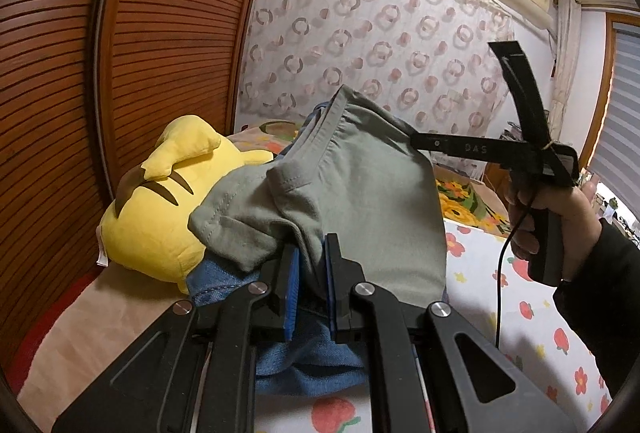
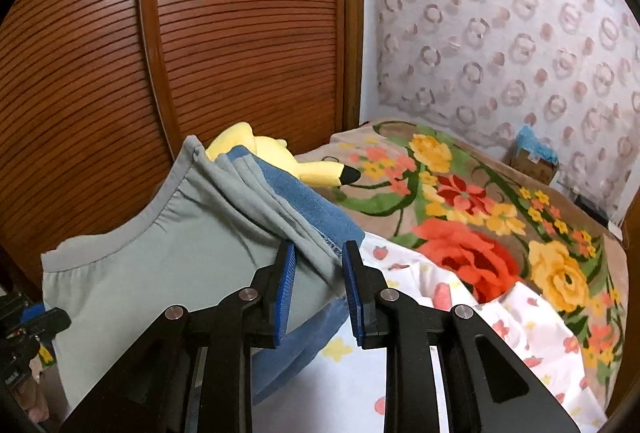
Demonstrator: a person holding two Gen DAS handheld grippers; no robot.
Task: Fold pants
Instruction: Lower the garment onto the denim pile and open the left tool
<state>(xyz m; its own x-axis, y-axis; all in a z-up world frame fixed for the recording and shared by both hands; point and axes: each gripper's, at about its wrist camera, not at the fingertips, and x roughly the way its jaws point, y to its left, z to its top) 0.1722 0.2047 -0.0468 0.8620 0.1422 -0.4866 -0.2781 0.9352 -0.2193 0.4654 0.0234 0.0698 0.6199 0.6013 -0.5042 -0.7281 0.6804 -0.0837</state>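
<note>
The grey-green pants (image 1: 360, 193) with a blue fleece lining hang in the air over the bed, spread between both grippers. My left gripper (image 1: 312, 249) is shut on their lower edge, its blue pads pinching grey cloth and lining. In the left wrist view my right gripper (image 1: 418, 140), held by a person's hand (image 1: 560, 209), touches the far corner at the waistband. In the right wrist view the right gripper (image 2: 319, 247) stands a little open. The bunched edge of the pants (image 2: 160, 253) still lies between its pads, against the left one.
A yellow plush toy (image 1: 160, 201) lies on the bed behind the pants, by the brown louvred wardrobe doors (image 1: 80, 73). A white fruit-print sheet (image 1: 500, 273) and a floral blanket (image 2: 480, 213) cover the bed. A cardboard box (image 2: 534, 161) sits near the curtain.
</note>
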